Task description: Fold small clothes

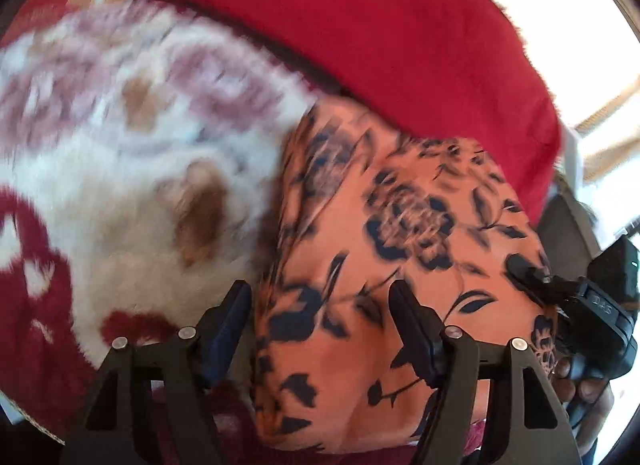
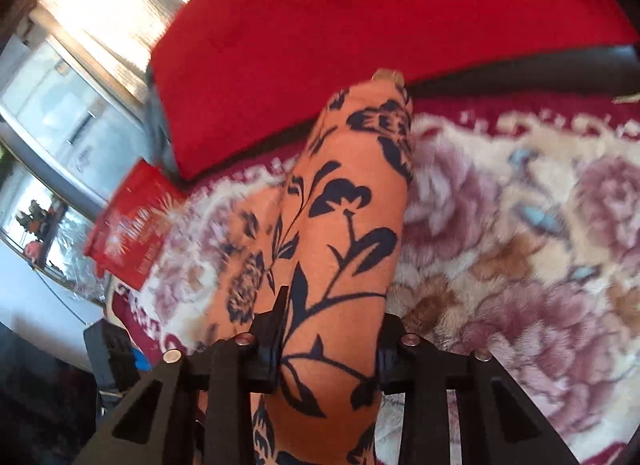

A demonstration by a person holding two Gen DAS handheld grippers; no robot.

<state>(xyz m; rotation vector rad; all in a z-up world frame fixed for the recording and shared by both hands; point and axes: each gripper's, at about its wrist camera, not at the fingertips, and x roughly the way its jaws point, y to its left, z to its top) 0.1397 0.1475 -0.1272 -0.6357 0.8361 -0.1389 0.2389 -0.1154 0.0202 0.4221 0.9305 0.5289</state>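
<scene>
An orange garment with a dark blue flower print point(image 1: 400, 225) lies on a plush floral blanket point(image 1: 120, 145). My left gripper point(image 1: 320, 301) hovers over its near part, jaws wide apart. The cloth lies beneath and between the fingers point(image 1: 412, 317), which do not press it. My right gripper point(image 2: 334, 317) is shut on a bunched fold of the same garment point(image 2: 344, 193), which rises as a ridge from its jaws toward the far end. The right gripper point(image 1: 532, 277) also shows at the garment's right edge in the left wrist view, held by a hand point(image 1: 584, 381).
A red fleece blanket point(image 2: 360, 25) lies behind the garment. A red printed packet point(image 2: 132, 221) sits at the blanket's left edge. A bright window point(image 2: 100, 5) and a black device point(image 2: 108, 353) lie to the left. The picture is motion-blurred.
</scene>
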